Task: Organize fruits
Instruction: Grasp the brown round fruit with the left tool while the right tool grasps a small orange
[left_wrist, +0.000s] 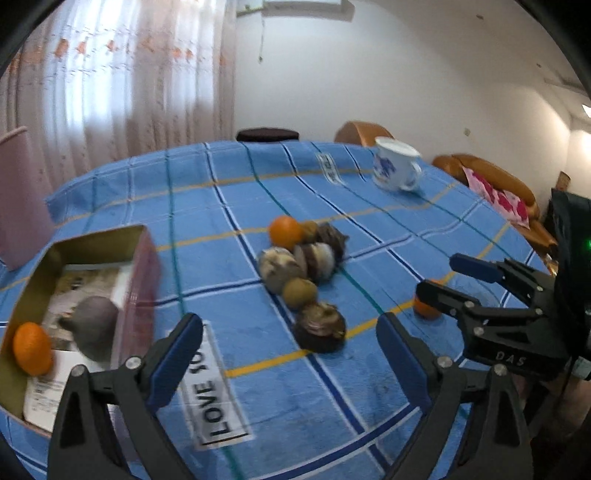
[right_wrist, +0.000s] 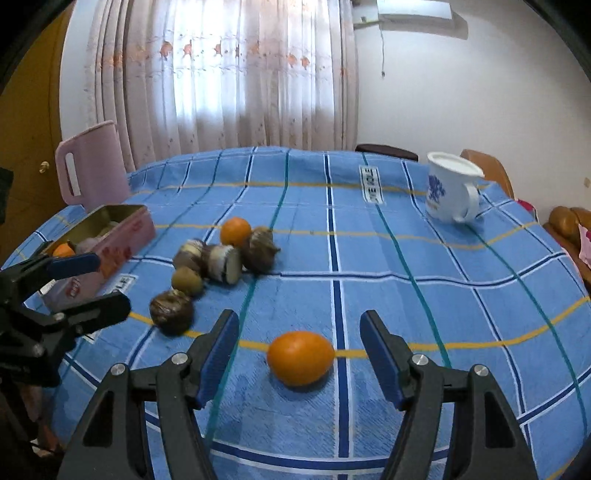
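Tabletop tin: 1 orange inside

Daylight came through a sheer white curtain with small orange flowers, which hung behind the counter. The counter was covered with a blue checked cloth. The wall beside the curtain was plain white, and an air conditioner was mounted high on it. On the right stood a brown sofa with a pink flowered cushion. A dark stool stood behind the counter.
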